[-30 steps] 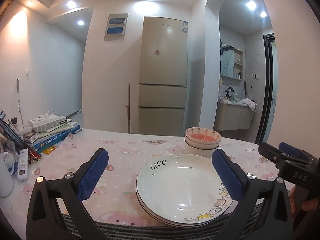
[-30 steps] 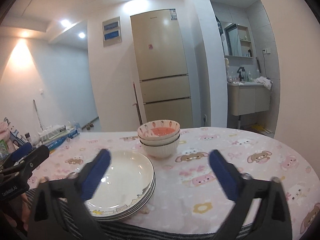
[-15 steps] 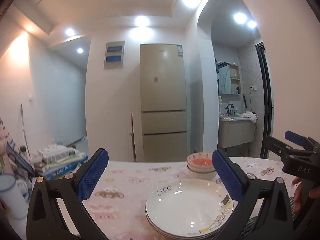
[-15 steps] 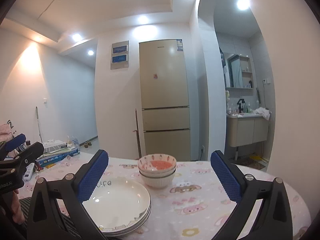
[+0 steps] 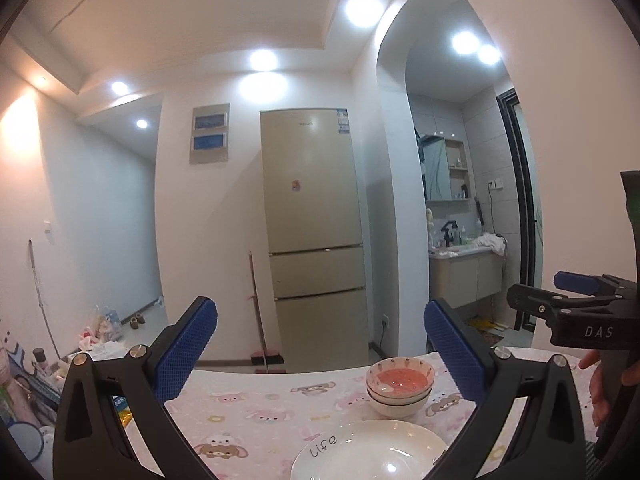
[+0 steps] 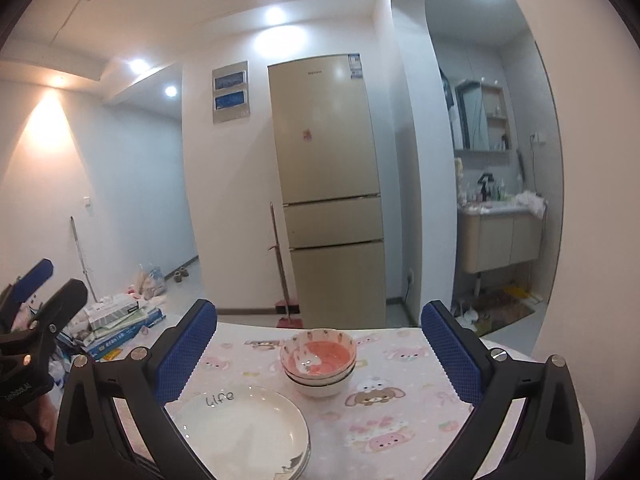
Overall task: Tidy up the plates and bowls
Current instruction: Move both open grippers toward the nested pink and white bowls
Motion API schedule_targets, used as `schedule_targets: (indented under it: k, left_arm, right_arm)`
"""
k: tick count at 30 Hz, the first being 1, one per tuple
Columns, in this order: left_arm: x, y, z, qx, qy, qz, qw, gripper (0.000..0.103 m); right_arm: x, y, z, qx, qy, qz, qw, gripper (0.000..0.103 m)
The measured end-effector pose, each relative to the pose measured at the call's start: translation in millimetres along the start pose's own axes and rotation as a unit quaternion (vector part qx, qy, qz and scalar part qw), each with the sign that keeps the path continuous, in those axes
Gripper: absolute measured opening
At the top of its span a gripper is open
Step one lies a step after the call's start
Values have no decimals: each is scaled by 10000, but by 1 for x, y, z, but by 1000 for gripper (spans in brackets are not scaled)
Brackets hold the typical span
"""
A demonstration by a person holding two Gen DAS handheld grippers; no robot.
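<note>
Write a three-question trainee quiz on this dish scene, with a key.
1. True or false: the left gripper is shut on a plate.
2. What word is written on the top plate?
3. The stacked bowls sit: A) on the plates, B) on the tablecloth beyond them, C) in the right gripper.

Key: 1 false, both grippers are open and hold nothing; 2 "Life"; 3 B.

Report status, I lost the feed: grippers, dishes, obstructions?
Left gripper open, empty. Right gripper open, empty. Plates stacked, bowls stacked behind them, touching nothing. Nothing in the way.
</note>
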State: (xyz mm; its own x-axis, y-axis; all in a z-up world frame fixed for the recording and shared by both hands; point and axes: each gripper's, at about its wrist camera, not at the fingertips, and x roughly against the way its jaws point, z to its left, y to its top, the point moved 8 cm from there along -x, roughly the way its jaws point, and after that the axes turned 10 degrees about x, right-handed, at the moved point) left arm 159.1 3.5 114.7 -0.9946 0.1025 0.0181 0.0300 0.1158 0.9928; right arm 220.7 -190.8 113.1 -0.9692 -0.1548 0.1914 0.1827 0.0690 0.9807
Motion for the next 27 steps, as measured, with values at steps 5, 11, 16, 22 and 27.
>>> schedule_targets:
  k: [5, 11, 16, 22, 27]
  left_arm:
    - [-39, 20, -7, 411, -210, 556, 9974, 103]
    - [-82, 62, -29, 624, -460, 424, 9961, 103]
    - [-99, 66, -32, 614, -346, 172, 9974, 103]
    - [-127, 16, -15, 907, -512, 919, 9903, 103]
    - [-144, -3, 1, 922, -226, 1195, 9883, 103]
  right_arm:
    - [-15, 43, -22, -184, -289, -108, 9994, 103]
    - [-37, 73, -43, -466, -232, -243, 9983, 103]
    - [-56, 53, -61, -572, -550, -287, 9964, 103]
    - [-88, 34, -71, -840, -566, 9, 9949, 103]
    - [-107, 21, -65, -945, -367, 272, 9945, 103]
